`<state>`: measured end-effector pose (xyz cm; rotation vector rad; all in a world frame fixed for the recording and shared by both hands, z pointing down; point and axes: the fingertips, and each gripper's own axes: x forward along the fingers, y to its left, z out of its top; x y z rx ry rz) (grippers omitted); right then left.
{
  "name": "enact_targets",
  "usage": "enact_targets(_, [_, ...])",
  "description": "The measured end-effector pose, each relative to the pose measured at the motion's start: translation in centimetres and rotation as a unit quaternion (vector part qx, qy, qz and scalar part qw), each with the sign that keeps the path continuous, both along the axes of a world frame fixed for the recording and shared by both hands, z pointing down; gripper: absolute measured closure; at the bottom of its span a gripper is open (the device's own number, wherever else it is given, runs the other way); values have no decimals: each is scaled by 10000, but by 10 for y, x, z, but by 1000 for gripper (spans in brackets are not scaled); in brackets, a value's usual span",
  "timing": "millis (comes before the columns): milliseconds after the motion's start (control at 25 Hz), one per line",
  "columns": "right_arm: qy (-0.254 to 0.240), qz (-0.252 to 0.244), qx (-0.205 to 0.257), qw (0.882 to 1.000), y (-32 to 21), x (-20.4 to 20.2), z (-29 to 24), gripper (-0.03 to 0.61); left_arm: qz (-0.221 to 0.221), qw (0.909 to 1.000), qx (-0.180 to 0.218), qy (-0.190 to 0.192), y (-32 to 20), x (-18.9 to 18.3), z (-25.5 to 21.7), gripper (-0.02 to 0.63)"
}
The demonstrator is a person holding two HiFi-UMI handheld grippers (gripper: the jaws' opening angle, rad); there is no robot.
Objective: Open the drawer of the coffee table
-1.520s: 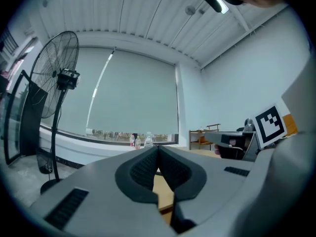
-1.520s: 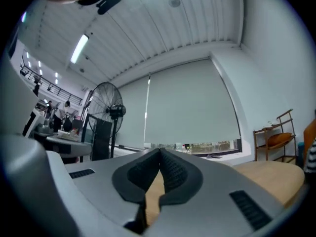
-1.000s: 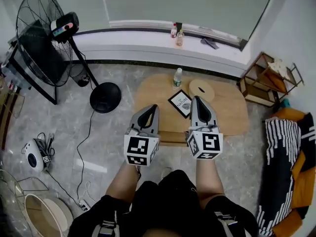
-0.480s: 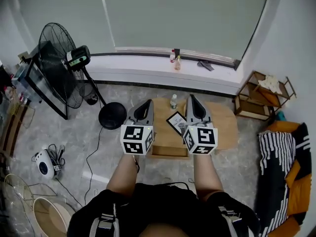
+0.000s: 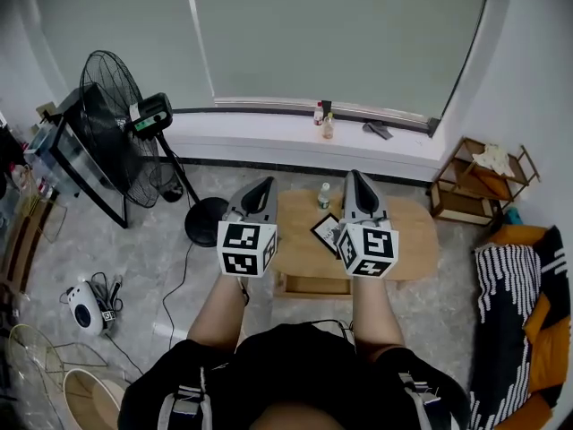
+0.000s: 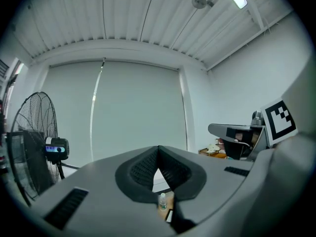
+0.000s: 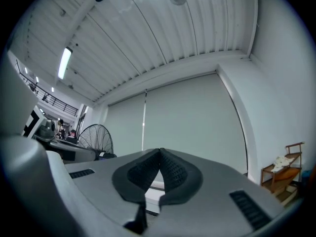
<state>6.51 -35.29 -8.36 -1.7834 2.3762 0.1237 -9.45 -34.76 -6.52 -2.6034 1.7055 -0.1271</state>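
The oval wooden coffee table (image 5: pixel 412 236) stands on the marble floor far below both grippers. Its drawer front (image 5: pixel 313 285) shows at the near edge, between my arms; I cannot tell how far out it stands. My left gripper (image 5: pixel 265 184) is held level high over the table's left end, shut and empty. My right gripper (image 5: pixel 355 176) hangs beside it over the table's middle, also shut on nothing. In the left gripper view the dark pads (image 6: pixel 148 167) meet at the tip, and likewise the pads (image 7: pixel 173 169) in the right gripper view.
On the table are a small bottle (image 5: pixel 324 195) and a dark book (image 5: pixel 326 231). A standing fan (image 5: pixel 116 141) is at the left, a wooden shelf (image 5: pixel 474 186) and a striped cushion (image 5: pixel 515 285) at the right. Cables and a white device (image 5: pixel 85 312) lie on the floor.
Both grippers have risen together, still shut, and the head camera has risen too. The table now looks smaller and farther below, and more of the window shows.
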Motion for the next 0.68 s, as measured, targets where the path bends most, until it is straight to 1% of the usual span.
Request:
enact_targets(160, [20, 27, 47, 10000, -4, -11, -6, 566, 17, 9999, 73, 131, -3, -15, -8, 595])
enact_targets(320, [21, 44, 50, 10000, -2, -16, -5, 566, 48, 9999, 97, 77, -3, -20, -9, 595])
enact_targets(480, [145, -3, 90, 9999, 4, -29, -6, 566, 48, 9999, 79, 96, 2, -29, -7, 595])
enact_targets(680, [181, -30, 150, 9997, 12, -40, -9, 566, 58, 9999, 78, 85, 11, -36, -5, 595])
